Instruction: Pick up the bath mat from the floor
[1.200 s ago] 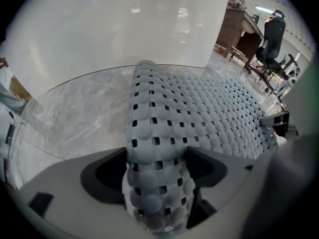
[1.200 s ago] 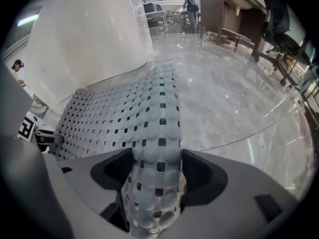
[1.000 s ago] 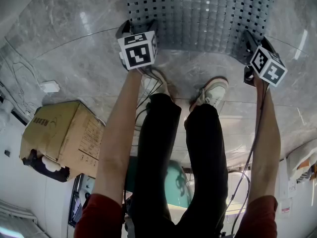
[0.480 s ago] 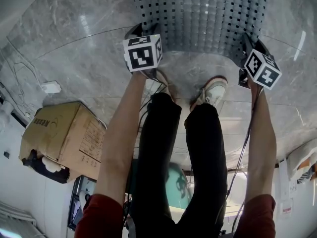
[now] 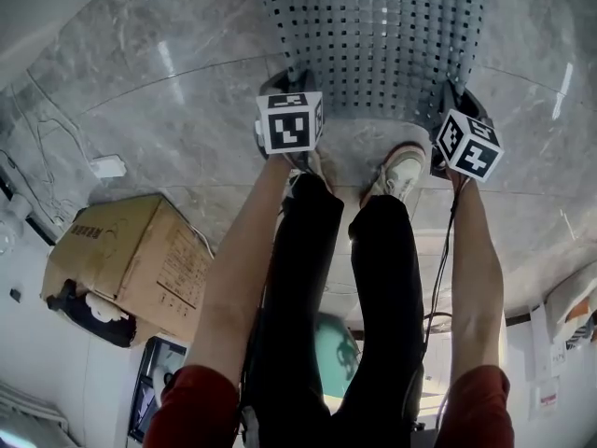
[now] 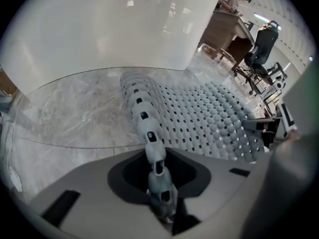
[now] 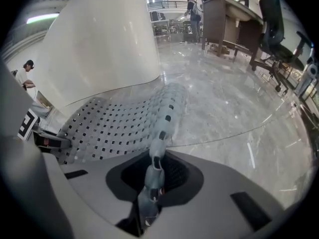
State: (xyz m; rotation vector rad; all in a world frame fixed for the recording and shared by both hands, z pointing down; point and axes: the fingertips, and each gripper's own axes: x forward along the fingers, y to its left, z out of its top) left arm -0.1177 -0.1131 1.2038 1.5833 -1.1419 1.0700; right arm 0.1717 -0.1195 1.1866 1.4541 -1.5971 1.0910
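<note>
Pinching mat (image 5: 373, 35) by near edge with left hand-held gripper (image 6: 162, 203) and right hand-held gripper (image 7: 147, 203), just clamped narrow onto it; one per corner for level lift.

Bath mat (image 5: 373, 35) is coloured pale grey and patterned with a regular grid of dark square holes. Floor (image 5: 168, 110) is finished in grey marble, veined white. Marker cubes (image 5: 290, 122) are printed black on white. Left claw (image 6: 162, 205) and right claw (image 7: 144, 208) are moulded light grey. Trousers (image 5: 382, 278) are seen black, sleeves (image 5: 191, 404) dark red, cardboard box (image 5: 121, 255) brown.
</note>
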